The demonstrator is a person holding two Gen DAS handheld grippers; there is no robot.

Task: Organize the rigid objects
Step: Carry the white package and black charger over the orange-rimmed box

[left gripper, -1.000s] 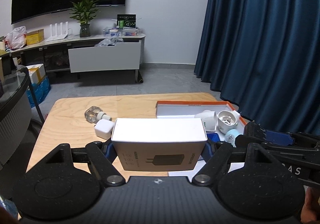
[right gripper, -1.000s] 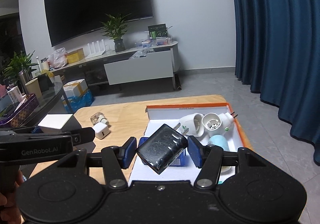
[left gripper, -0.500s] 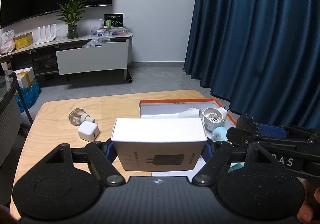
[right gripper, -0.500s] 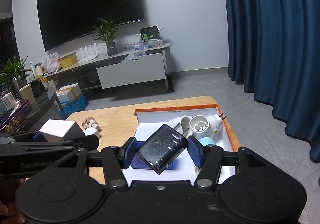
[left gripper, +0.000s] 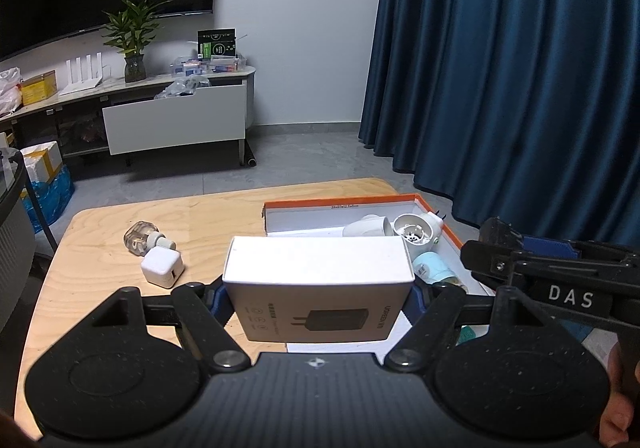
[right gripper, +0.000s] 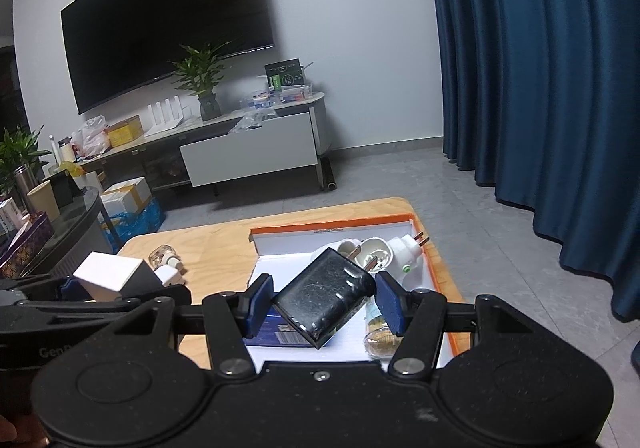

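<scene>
Aloft, level: left hand-held gripper [left gripper: 319, 290], box [left gripper: 318, 288]

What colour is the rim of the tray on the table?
Orange, with a white inside; the tray shows best in the left wrist view.

matte black tongs [left gripper: 319, 294] with blue pads [right gripper: 387, 304], silver screws, white lettering.
</scene>
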